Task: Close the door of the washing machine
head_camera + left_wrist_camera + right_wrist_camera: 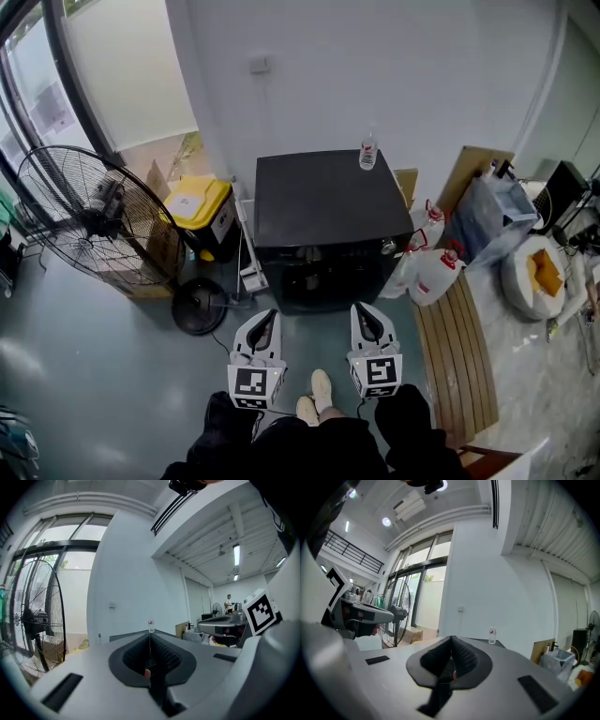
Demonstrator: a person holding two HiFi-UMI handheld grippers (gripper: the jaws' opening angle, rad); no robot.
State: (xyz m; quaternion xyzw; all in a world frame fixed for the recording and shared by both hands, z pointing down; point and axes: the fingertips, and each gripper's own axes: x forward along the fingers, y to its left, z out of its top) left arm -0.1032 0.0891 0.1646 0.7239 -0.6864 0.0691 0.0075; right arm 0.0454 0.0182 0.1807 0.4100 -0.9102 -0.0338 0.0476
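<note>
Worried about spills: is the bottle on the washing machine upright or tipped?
Upright: the bottle stands cap up on the washing machine, near its back edge.

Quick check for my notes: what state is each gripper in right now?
Left gripper: closed, holding nothing.
Right gripper: closed, holding nothing.

Black washing machine point(333, 202), yellow bin point(195, 200), white wall point(394, 66)

Bottle point(367, 153) atop washing machine point(328, 202) (fan point(80, 211) left, probably jugs point(433, 272) right).
</note>
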